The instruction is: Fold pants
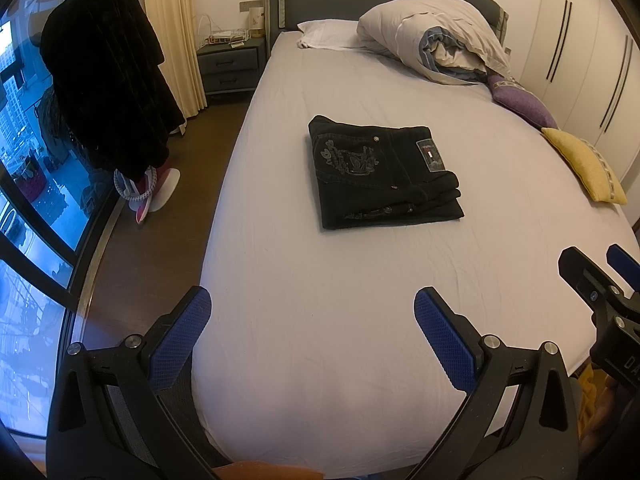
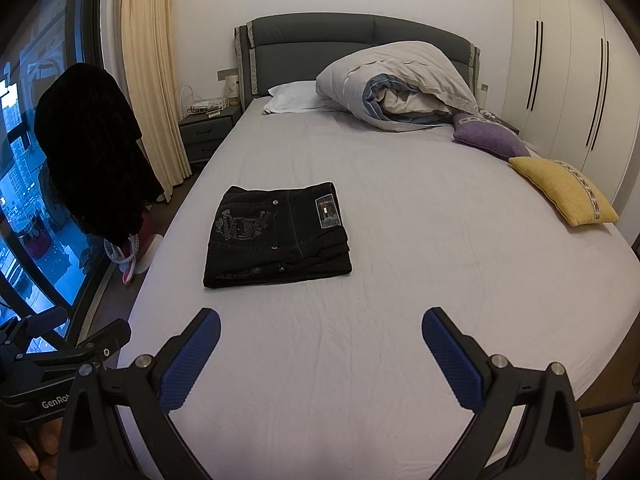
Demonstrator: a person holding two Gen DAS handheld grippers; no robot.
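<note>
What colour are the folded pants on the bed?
Black denim pants with pale embroidery on the pocket, clearest in the right wrist view.

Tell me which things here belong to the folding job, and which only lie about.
Job: black pants, folded on the bed; left gripper, right gripper, both open.

Lying about: duvet, pillow, purple cushion, yellow cushion, nightstand.

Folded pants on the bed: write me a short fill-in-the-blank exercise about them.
1. The black pants lie ____ on the bed sheet.
2. The left hand-held gripper is ____, holding nothing.
3. The right hand-held gripper is ____ the pants.
4. The cushion beside the purple cushion is ____.

Missing words: folded; open; apart from; yellow
</note>
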